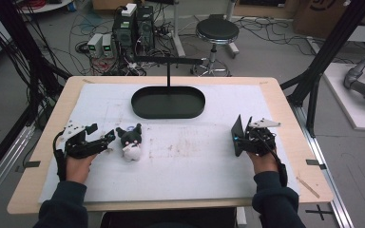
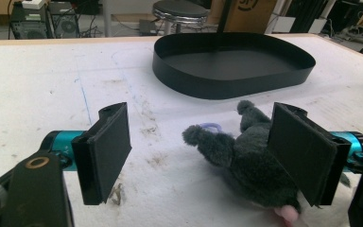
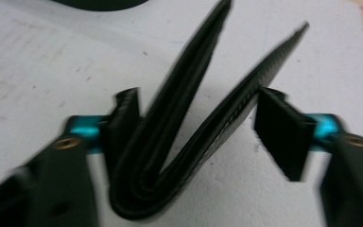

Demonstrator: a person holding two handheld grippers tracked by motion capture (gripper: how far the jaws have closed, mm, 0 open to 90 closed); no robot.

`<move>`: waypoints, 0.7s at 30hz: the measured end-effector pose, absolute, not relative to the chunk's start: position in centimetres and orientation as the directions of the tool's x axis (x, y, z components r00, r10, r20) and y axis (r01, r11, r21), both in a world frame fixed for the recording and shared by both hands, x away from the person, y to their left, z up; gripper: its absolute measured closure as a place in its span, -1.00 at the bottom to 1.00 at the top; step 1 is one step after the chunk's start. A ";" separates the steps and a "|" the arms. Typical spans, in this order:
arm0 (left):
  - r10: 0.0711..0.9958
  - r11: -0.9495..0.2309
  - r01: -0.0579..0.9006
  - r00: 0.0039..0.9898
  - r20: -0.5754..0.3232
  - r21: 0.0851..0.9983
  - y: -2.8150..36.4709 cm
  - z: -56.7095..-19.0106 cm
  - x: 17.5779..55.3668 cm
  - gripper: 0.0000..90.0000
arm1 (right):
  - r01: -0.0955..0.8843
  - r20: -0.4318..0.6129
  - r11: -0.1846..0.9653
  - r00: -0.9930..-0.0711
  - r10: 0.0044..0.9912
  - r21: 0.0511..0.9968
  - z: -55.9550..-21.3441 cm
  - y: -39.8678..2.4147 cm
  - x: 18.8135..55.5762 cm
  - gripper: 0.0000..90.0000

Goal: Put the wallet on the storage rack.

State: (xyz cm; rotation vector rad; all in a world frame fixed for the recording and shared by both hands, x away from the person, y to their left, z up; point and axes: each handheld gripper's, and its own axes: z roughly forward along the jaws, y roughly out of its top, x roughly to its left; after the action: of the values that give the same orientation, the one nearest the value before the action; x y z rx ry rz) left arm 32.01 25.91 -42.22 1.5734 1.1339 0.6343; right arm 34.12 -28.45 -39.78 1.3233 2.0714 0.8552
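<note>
While the black oval metal tray (image 1: 168, 102) near the table's far edge holds nothing, the left gripper (image 2: 203, 156) brackets the grey plush toy (image 2: 246, 156), jaws wide; the right gripper (image 3: 203, 127), half-open, seemingly grips a black folded leather wallet (image 3: 189, 118) near the right edge.

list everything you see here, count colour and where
plush toy: 1, dark grey and white, on the mat, lying between the open left claw's pads
wallet: 1, black, half open, between the right claw's pads
tray: 1, black, oval, far middle of the mat
mat: 1, white, covering the table
table: 1, light wood
stool: 1, black, on the floor beyond the table
left claw: 1, black
right claw: 1, black
</note>
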 end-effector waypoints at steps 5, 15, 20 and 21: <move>0.900 -0.004 0.346 0.411 -0.148 0.938 26.0 -42.2 32.0 -0.51 | 0.567 -0.093 0.339 -0.417 0.904 0.751 -39.5 -28.5 34.1 0.69; 0.901 0.000 0.344 0.407 -0.149 0.939 26.2 -42.3 31.9 -0.51 | 0.487 -0.077 0.331 -0.470 0.879 0.808 -38.1 -28.3 34.2 0.72; 0.900 0.001 0.343 0.408 -0.150 0.939 26.2 -42.3 31.9 -0.51 | 0.453 -0.075 0.331 -0.495 0.866 0.828 -36.9 -27.8 34.8 0.72; 0.900 0.001 0.342 0.409 -0.150 0.940 26.2 -42.3 31.9 -0.51 | 0.445 -0.073 0.331 -0.503 0.861 0.832 -36.6 -27.7 35.0 0.72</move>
State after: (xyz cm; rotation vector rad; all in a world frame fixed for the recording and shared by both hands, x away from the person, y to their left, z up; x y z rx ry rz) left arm 31.90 26.16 -42.33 1.5667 1.1344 0.6354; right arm 35.00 -27.71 -36.62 1.1438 2.0864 1.0666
